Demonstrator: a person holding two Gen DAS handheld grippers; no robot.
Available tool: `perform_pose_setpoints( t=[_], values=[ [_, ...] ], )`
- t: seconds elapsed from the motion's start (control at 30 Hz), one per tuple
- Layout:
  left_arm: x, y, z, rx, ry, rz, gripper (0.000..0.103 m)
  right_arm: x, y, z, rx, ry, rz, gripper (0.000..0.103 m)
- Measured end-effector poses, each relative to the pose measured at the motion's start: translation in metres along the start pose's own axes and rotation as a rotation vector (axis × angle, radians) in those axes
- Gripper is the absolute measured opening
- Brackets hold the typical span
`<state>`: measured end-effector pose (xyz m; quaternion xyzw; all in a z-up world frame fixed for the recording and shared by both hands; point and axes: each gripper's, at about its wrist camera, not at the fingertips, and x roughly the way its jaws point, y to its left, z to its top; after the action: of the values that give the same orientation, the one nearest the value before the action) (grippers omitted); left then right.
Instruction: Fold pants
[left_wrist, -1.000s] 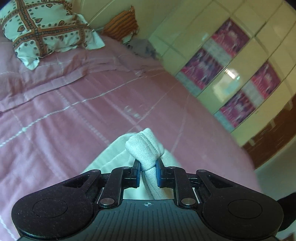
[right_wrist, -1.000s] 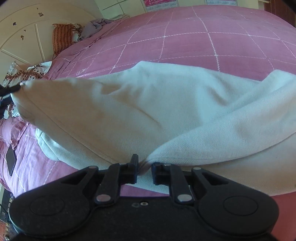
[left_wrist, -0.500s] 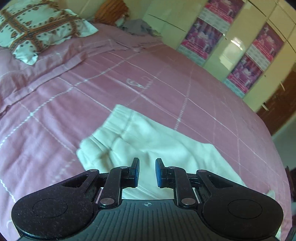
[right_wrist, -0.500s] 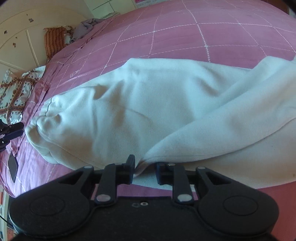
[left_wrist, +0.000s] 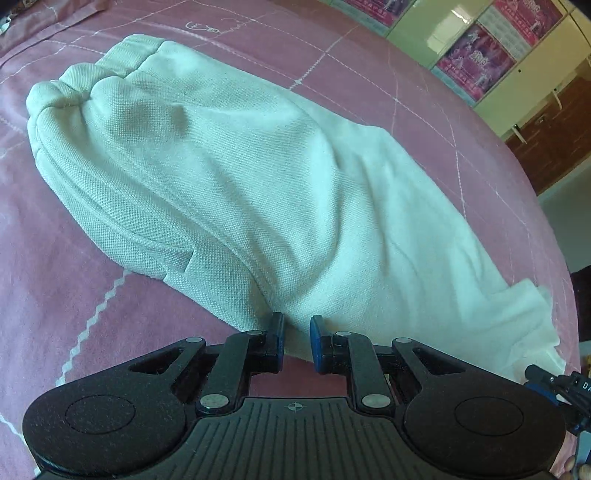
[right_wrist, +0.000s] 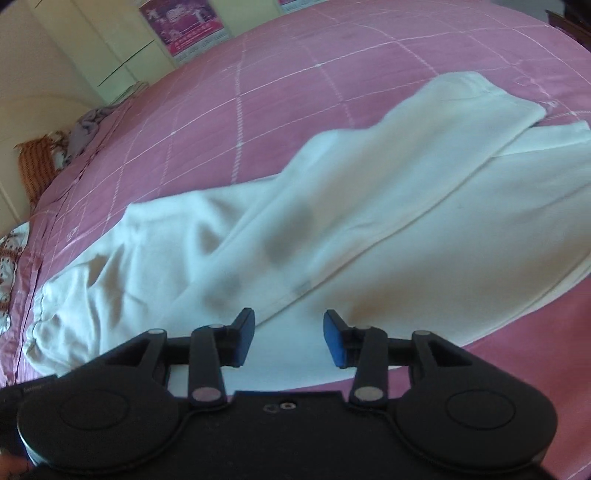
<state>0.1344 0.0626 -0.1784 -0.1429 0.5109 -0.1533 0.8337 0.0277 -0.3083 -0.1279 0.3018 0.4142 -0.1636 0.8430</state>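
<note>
Pants (left_wrist: 258, 177), off-white and knit, lie on the pink bedspread (left_wrist: 66, 295) with white grid lines, one leg folded over the other so the upper leg's seam runs diagonally across the lower. Elasticated waistband (left_wrist: 92, 81) is bunched toward the head end of the bed; the leg hems (right_wrist: 517, 110) reach toward the foot end. Left gripper (left_wrist: 296, 341) hovers at the near edge of the pants, fingers slightly parted and holding nothing. Right gripper (right_wrist: 289, 338) hangs over the mid-leg fabric with its jaws spread wide and empty. Cream wardrobe doors (left_wrist: 491, 48) with magenta posters stand beyond the bed's far edge.
</note>
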Motion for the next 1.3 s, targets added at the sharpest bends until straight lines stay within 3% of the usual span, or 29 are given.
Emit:
perform_pose_setpoints(
  t=[0.2, 0.33, 0.43, 0.47, 0.57, 0.67, 0.77, 0.97, 1.1, 1.2, 1.3],
  values=[
    [-0.001, -0.003, 0.000, 0.008, 0.004, 0.026, 0.017, 0.013, -0.052, 0.029, 0.164, -0.046, -0.038, 0.042],
    [-0.001, -0.005, 0.002, 0.013, 0.006, 0.040, 0.017, 0.031, -0.070, 0.038, 0.277, -0.079, 0.008, 0.039],
    [-0.002, -0.007, 0.001, 0.018, 0.006, 0.050, 0.017, 0.040, -0.078, 0.045, 0.331, -0.125, 0.004, 0.023],
    [0.000, -0.007, 0.001, 0.023, 0.007, 0.054, 0.017, 0.043, -0.079, 0.047, 0.341, -0.126, 0.008, 0.011],
    [0.004, -0.010, 0.005, 0.027, 0.008, 0.058, 0.017, 0.029, -0.072, 0.046, 0.298, -0.179, 0.024, 0.005],
    [0.004, -0.011, 0.005, 0.037, 0.009, 0.060, 0.017, -0.015, -0.058, 0.040, 0.162, -0.280, -0.004, 0.005],
    [0.005, -0.013, 0.006, 0.049, 0.008, 0.065, 0.017, -0.042, -0.060, 0.020, 0.106, -0.280, -0.011, 0.005],
    [0.004, -0.016, 0.007, 0.064, 0.008, 0.075, 0.017, 0.004, -0.084, -0.010, 0.056, -0.098, -0.141, 0.006],
    [-0.008, -0.031, 0.009, 0.085, -0.029, 0.075, 0.017, -0.008, -0.087, 0.001, 0.105, -0.114, -0.064, 0.034],
    [-0.013, -0.054, 0.005, 0.136, -0.037, 0.039, 0.017, -0.025, -0.096, 0.011, 0.122, -0.157, -0.058, 0.035],
    [-0.004, -0.078, -0.001, 0.175, 0.002, 0.013, 0.017, -0.028, -0.118, 0.026, 0.146, -0.176, -0.113, 0.037]
  ],
)
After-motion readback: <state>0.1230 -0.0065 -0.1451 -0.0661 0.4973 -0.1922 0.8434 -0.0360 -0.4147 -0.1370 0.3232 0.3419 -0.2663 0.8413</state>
